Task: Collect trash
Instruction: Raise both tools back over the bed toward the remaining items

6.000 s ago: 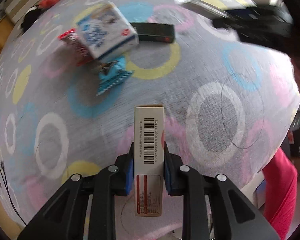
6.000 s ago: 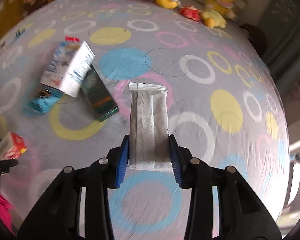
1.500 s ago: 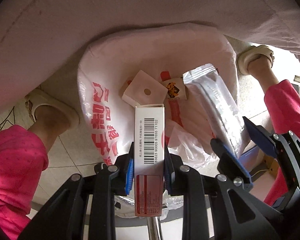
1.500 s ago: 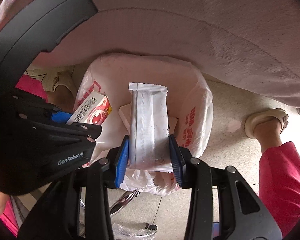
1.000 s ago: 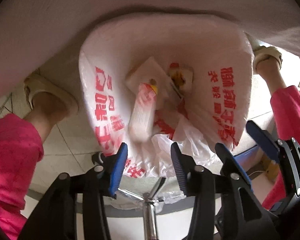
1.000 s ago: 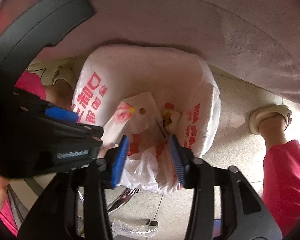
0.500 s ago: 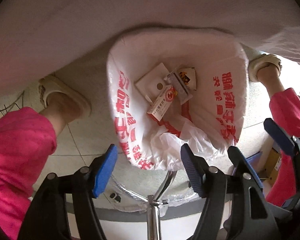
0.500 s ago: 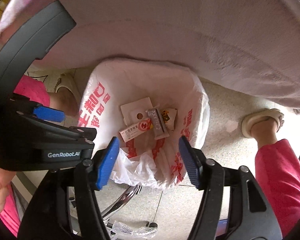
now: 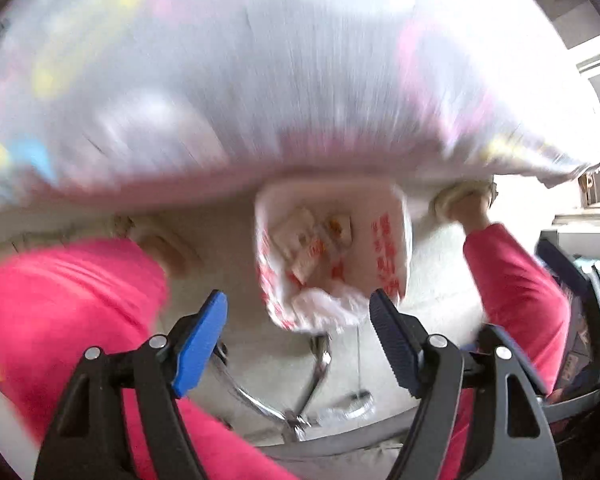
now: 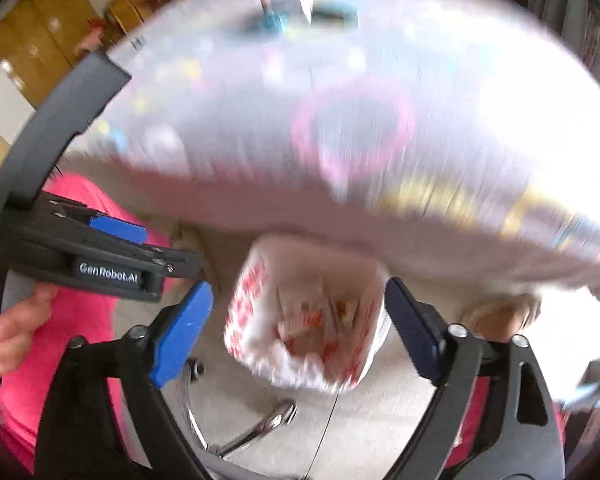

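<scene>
Nearest to us, the left gripper [image 9: 298, 338] has its blue-padded fingers [image 9: 198, 338] spread wide with nothing between them, the jaws having just been opening. The right gripper [image 10: 298, 334] stands the same way, its fingers [image 10: 180, 334] parted wider still and empty, its jaws likewise just opened.

Framed in the gap of both grippers sits our landmark, the trash bag [image 9: 388, 248], a white plastic bag with red lettering, its mouth open upward. Inside the bag lies the trash [image 9: 306, 244]: several small boxes and wrappers, too blurred for us to tell apart; the right wrist view shows the same heap [image 10: 312, 316] at the bottom of the bag [image 10: 248, 300].

Below the bag in both views we see chrome legs [image 9: 320, 356] on the pale floor [image 9: 244, 232]. To either side of the bag are pink trouser legs [image 9: 68, 292], with a sandalled foot [image 9: 462, 200] just to the right of the bag. Left of the bag in the right wrist view, a hand [image 10: 14, 330] holds the other gripper's black body.

Beyond the bag, and overhanging it, we see the edge of the bed [image 9: 300, 80], its grey cover patterned with coloured rings, all streaked by motion blur.
</scene>
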